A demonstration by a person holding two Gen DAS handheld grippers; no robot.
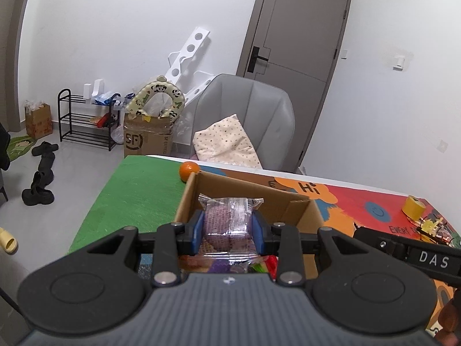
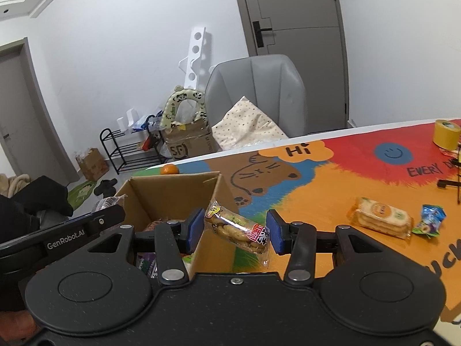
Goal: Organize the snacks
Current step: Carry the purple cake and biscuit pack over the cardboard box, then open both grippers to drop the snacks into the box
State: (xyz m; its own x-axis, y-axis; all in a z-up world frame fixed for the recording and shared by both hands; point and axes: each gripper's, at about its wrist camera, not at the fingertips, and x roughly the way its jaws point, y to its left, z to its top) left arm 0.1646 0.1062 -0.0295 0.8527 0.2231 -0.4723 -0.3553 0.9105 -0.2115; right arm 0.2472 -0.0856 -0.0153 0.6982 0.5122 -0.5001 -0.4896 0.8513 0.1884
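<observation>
- Left claw (image 1: 229, 229): blue pads clamped on both sides of a clear-wrapped purple snack pack (image 1: 229, 216), held above the open cardboard box (image 1: 299, 222).
- Purple snack pack: transparent film with crimped ends, pale purple printed blocks inside, top edge level with the box's far wall.
- Right claw (image 2: 236, 232): closed on a clear-wrapped biscuit pack (image 2: 239, 226), which lies aslant between the pads, its upper end against the left pad and its red-labelled end against the right pad.
- Biscuit pack: golden-brown biscuits, yellow and green print, held just beside the box's right wall, over the table (image 2: 317, 201).
- Cardboard box: flaps up, top open; colourful wrappers lie inside at the near end; far part of its floor is hidden.
- Table edges: far edge runs behind the box; left edge borders the green part of the cover, floor beyond it.
- Orange (image 1: 188, 171): on the table, touching or just behind the box's far left corner.
- Open room: the orange-and-red cover to the right of the box lies bare up to the loose snacks.
- Loose snacks: a stacked cracker pack (image 2: 380, 220) and a small blue packet (image 2: 430, 220), near each other, well apart from the box.
- Yellow tape roll (image 2: 446, 137): near the far right edge.
- Grey chair (image 1: 245, 115): beyond the far edge, cushion on its seat.
</observation>
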